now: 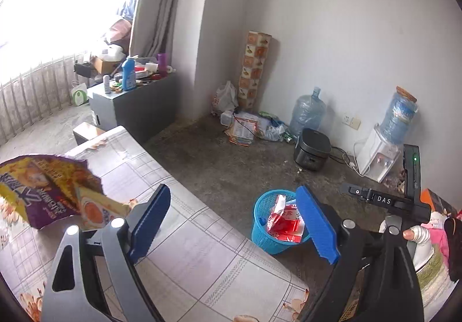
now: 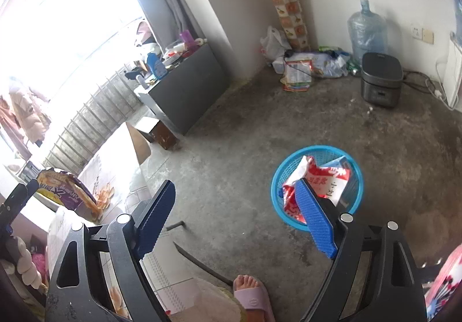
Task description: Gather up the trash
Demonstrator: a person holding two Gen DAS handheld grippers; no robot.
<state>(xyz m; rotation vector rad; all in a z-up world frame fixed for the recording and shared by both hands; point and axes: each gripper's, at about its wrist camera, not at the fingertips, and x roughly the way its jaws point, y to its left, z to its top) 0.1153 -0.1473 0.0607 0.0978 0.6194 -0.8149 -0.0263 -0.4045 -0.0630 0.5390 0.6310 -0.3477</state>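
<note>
A blue mesh basket [image 1: 261, 232] stands on the concrete floor beside the table and holds red and white wrappers [image 1: 286, 221]. My left gripper [image 1: 235, 221] hangs open over the table edge, with nothing between its blue pads. A torn purple and yellow snack bag [image 1: 43, 189] lies on the table to its left. In the right wrist view, my right gripper [image 2: 235, 219] is open and empty above the floor. The basket [image 2: 314, 148] with the wrappers [image 2: 323, 180] sits just behind its right finger. The snack bag [image 2: 63, 192] shows at the far left.
The table [image 1: 202, 249] has a patterned cloth. A black rice cooker [image 1: 311, 153], a water jug [image 1: 307, 114], a water dispenser [image 1: 381, 154] and littered bags line the far wall. A grey cabinet [image 1: 138, 102] stands by the window. A person's slippered foot [image 2: 254, 296] is near.
</note>
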